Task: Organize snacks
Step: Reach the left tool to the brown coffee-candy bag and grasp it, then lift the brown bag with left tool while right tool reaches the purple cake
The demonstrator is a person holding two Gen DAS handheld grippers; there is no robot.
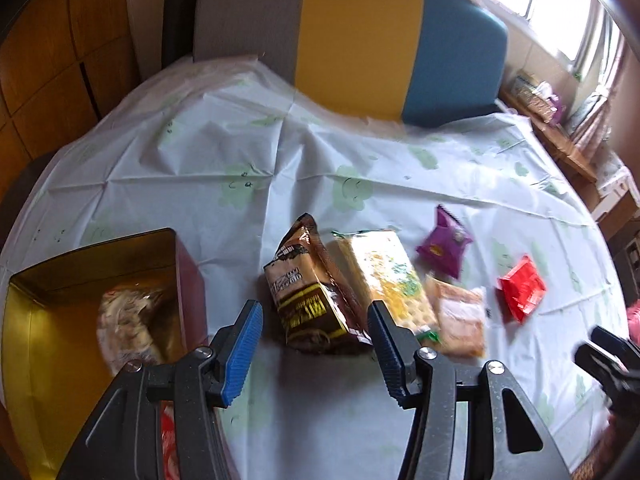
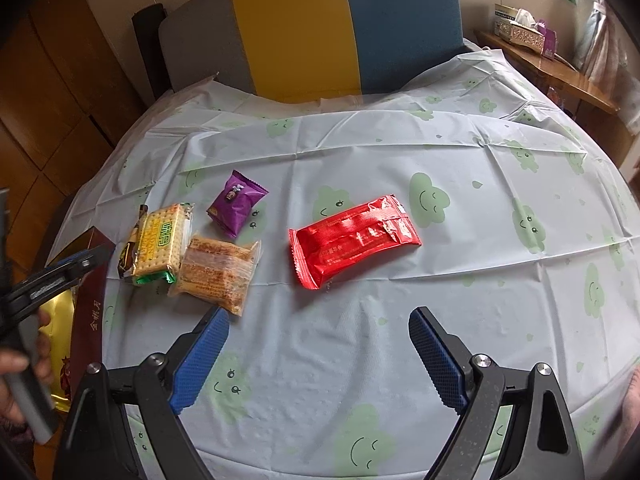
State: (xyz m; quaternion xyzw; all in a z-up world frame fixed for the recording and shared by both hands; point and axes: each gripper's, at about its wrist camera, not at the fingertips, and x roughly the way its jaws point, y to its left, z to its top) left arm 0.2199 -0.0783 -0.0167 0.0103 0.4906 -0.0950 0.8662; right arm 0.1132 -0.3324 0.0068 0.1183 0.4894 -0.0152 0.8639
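Note:
My left gripper (image 1: 316, 328) is open and empty, just short of a brown snack bag (image 1: 312, 292) on the table. Beside it lie a yellow cracker pack (image 1: 388, 276), a clear-wrapped cake (image 1: 458, 320), a purple packet (image 1: 444, 246) and a red packet (image 1: 520, 286). A gold-lined tin box (image 1: 48, 320) at the left holds a wrapped snack (image 1: 128, 324). My right gripper (image 2: 320, 320) is open and empty, a little short of the red packet (image 2: 352, 236). The cracker pack (image 2: 160, 240), cake (image 2: 218, 274) and purple packet (image 2: 236, 204) lie to its left.
A pale tablecloth (image 2: 360, 152) with green cloud faces covers the table. A grey, yellow and blue chair back (image 2: 304, 28) stands at the far edge. A wooden shelf (image 2: 560, 72) with boxes is at the right. The left gripper (image 2: 60, 276) shows at the left edge.

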